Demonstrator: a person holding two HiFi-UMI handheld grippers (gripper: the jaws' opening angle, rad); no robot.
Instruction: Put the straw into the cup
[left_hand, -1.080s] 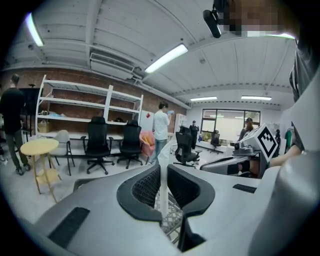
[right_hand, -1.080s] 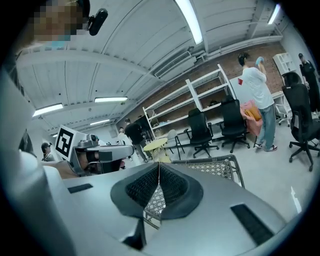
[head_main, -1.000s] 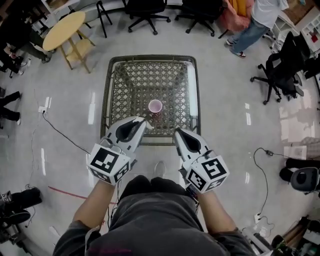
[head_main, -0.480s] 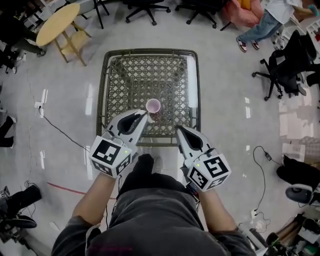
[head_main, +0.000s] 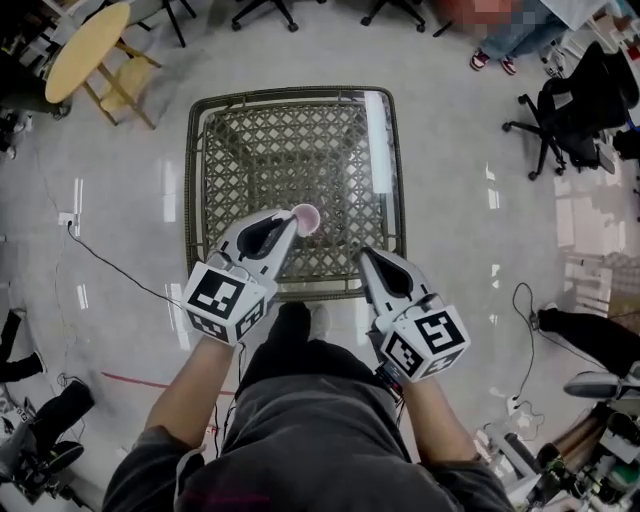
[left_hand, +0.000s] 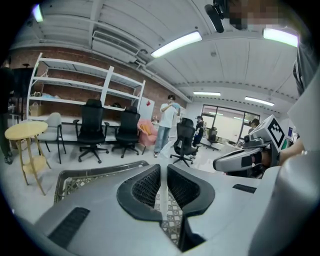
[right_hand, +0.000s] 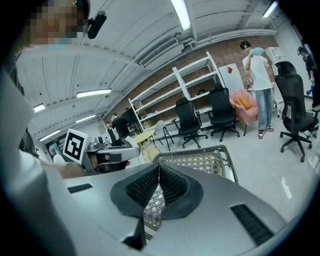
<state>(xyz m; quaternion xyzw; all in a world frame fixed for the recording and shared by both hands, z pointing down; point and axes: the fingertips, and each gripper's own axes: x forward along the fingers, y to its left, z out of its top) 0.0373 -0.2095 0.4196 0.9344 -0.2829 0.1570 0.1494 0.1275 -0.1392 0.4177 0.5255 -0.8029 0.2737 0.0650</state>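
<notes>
Two grey grippers are held out over a square woven table with a dark metal rim (head_main: 290, 93). The table top is a brown criss-cross pattern. It stands on a shiny grey floor (head_main: 130, 250).

The left gripper (head_main: 290, 218) points toward the middle of the table. Its jaws are pressed onto a thin white straw (left_hand: 163, 192). In the left gripper view the straw shows as a pale strip squeezed between the two black ribbed pads (left_hand: 147, 187).

A small pink cup (head_main: 309, 220) stands on the table, open side up. From the head view, the tip of the left gripper covers the near edge of the cup. I cannot tell whether the straw's end is inside the cup.

The right gripper (head_main: 367, 255) is over the near edge of the table, apart from the cup. Its jaws meet at the tips and hold nothing. Through the small gap behind the tips, only the table's woven pattern shows in the right gripper view (right_hand: 159, 167).

A round yellow wooden table (head_main: 85, 50) stands at the far left. Black office chairs (head_main: 565, 110) stand at the right. In the left gripper view, white metal shelves (left_hand: 75, 80) line a brick wall, and a person (left_hand: 166, 125) stands far off among more chairs.
</notes>
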